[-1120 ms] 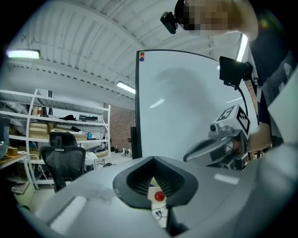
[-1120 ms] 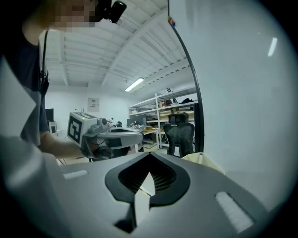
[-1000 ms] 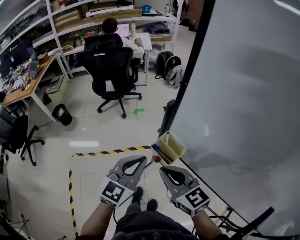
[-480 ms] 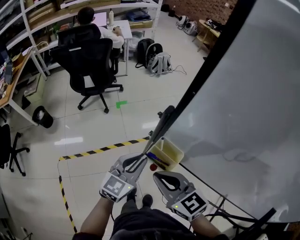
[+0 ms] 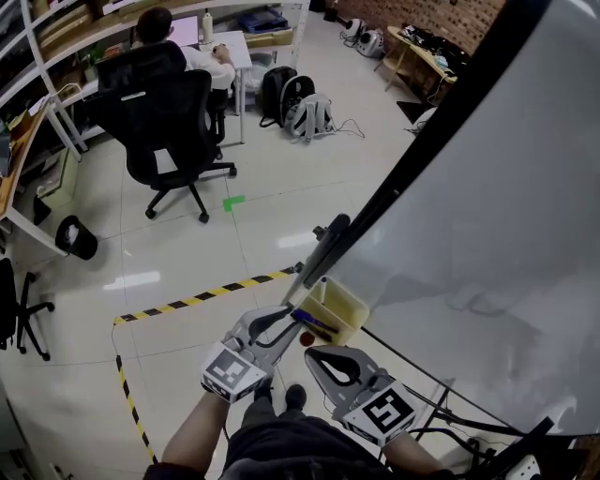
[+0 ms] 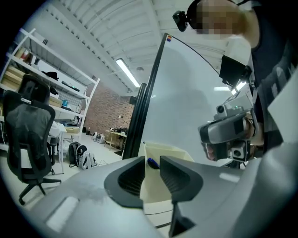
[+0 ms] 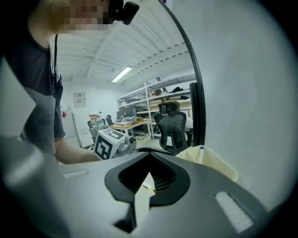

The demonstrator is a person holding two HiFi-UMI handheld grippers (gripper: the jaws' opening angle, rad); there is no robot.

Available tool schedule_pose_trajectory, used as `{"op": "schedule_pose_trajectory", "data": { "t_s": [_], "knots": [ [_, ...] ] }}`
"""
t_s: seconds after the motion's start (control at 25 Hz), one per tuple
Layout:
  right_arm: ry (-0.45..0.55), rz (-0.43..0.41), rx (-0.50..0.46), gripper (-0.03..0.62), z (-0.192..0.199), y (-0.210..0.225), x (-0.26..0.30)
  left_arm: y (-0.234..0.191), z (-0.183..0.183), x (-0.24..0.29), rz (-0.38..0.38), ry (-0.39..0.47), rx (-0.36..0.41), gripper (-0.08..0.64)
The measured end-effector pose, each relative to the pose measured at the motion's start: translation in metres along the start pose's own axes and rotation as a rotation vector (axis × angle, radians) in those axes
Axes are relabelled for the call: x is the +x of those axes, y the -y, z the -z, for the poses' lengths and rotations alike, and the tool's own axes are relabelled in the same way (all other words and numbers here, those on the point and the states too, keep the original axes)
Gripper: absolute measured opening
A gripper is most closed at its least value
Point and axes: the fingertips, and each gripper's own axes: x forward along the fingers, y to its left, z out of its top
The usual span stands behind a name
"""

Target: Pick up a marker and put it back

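Observation:
A pale yellow tray (image 5: 349, 302) hangs at the lower edge of the whiteboard (image 5: 487, 234). A blue marker (image 5: 314, 322) lies in it, and a red cap (image 5: 307, 338) shows just below. My left gripper (image 5: 289, 317) points at the tray's near end with its jaws a narrow gap apart. In the left gripper view (image 6: 152, 160) the blue marker (image 6: 152, 163) shows through that gap, inside the tray (image 6: 164, 150). My right gripper (image 5: 315, 354) hovers just below the tray, shut and holding nothing (image 7: 150, 156). The tray (image 7: 212, 162) lies to its right there.
The whiteboard's black frame (image 5: 394, 192) runs diagonally up from the tray. Black-yellow tape (image 5: 202, 300) marks the floor below. Farther off stand a black office chair (image 5: 173, 122), a person seated at a desk (image 5: 159, 23), backpacks (image 5: 302, 112) and a black bin (image 5: 75, 236).
The left gripper has moved forward until its tips reach the tray's near end. The right gripper has dropped back slightly. The head view has swung right.

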Motion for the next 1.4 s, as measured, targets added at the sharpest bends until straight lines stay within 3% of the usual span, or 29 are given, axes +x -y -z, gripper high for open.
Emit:
{"op": "schedule_pose_trajectory", "data": {
  "t_s": [0.28, 0.8, 1.12, 1.4],
  "knots": [
    [0.001, 0.001, 0.008, 0.0, 0.003, 0.001, -0.003, -0.002, -0.01, -0.001, -0.037, 0.058, -0.057, 0.081],
    [0.011, -0.028, 0.008, 0.0, 0.007, 0.006, -0.007, -0.004, -0.018, 0.001, -0.071, 0.08, -0.021, 0.058],
    [0.014, -0.029, 0.011, 0.0, 0.006, 0.012, -0.008, 0.01, -0.031, 0.004, -0.014, 0.113, 0.01, 0.049],
    [0.019, -0.021, 0.019, 0.0, 0.009, 0.015, -0.011, 0.03, -0.032, 0.016, 0.069, 0.063, 0.086, 0.067]
  ]
}}
